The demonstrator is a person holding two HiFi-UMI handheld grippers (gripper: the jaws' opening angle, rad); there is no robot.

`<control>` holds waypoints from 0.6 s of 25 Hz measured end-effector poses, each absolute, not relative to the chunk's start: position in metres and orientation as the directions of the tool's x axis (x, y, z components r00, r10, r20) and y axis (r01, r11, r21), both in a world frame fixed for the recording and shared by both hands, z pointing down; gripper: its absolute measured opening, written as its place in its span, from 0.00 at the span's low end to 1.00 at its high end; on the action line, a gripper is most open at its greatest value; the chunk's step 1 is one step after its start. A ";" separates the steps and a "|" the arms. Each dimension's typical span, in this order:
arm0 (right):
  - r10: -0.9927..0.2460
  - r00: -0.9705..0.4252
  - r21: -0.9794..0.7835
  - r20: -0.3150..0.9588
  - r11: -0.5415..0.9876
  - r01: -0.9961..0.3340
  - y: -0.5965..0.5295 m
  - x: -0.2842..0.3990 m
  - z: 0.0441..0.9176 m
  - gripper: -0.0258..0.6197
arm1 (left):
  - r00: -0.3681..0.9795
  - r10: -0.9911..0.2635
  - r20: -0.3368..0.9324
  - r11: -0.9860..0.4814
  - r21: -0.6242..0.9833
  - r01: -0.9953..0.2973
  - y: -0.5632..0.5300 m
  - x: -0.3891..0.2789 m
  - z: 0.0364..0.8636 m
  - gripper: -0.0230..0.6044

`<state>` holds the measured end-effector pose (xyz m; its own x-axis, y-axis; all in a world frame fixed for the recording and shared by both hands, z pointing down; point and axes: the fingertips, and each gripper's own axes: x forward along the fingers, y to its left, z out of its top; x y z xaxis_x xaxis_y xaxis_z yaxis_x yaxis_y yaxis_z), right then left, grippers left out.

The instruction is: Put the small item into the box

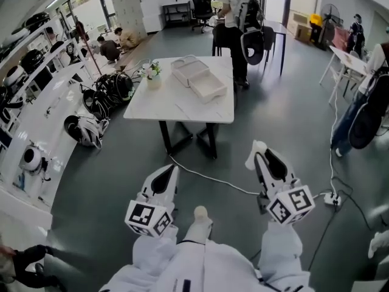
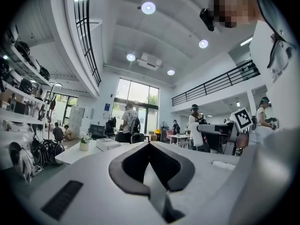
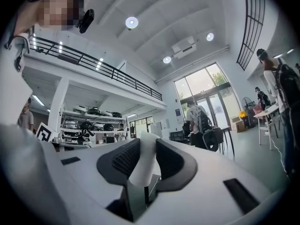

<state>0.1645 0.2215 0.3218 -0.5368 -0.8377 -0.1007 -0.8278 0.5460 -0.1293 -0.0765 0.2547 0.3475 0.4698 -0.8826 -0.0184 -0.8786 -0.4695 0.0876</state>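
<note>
Table [image 1: 182, 105] stands ahead across the grey floor in the head view, with the open white box [image 1: 197, 78] on its far half and a potted plant [image 1: 152, 73] near its left edge. The left gripper [image 1: 169, 170] and the right gripper [image 1: 262, 157] hang low over the floor, well short of the table. A small white item [image 1: 257, 149] pokes out at the right gripper's tip.

In the left gripper view, the left gripper [image 2: 150, 144] has its jaws brought together at the tips with nothing between them. The table [image 2: 70, 154] and box [image 2: 107, 143] lie far off to the left.

In the right gripper view, the right gripper [image 3: 145, 142] has its jaws partly apart and clamped on the small white item [image 3: 143, 165] (a pale strip standing upright), one dark pad against each side.
</note>
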 end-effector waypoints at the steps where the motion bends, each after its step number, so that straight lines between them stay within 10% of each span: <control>1: -0.839 -0.534 -0.133 -0.100 0.543 -0.829 0.216 0.165 0.323 0.19 | 0.473 -0.881 -0.015 -0.472 0.085 -0.877 0.249 -0.076 0.349 0.03; 15: -0.856 -0.515 -0.130 -0.042 0.515 -0.847 0.076 0.169 0.344 0.19 | 0.532 -0.846 0.014 -0.524 0.154 -0.838 0.093 -0.052 0.381 0.03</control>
<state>0.1687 0.0757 0.3443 -0.5146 -0.8564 -0.0420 -0.8470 0.5154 -0.1303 -0.0521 0.0931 0.3807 0.5324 -0.8464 0.0139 -0.8376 -0.5243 0.1537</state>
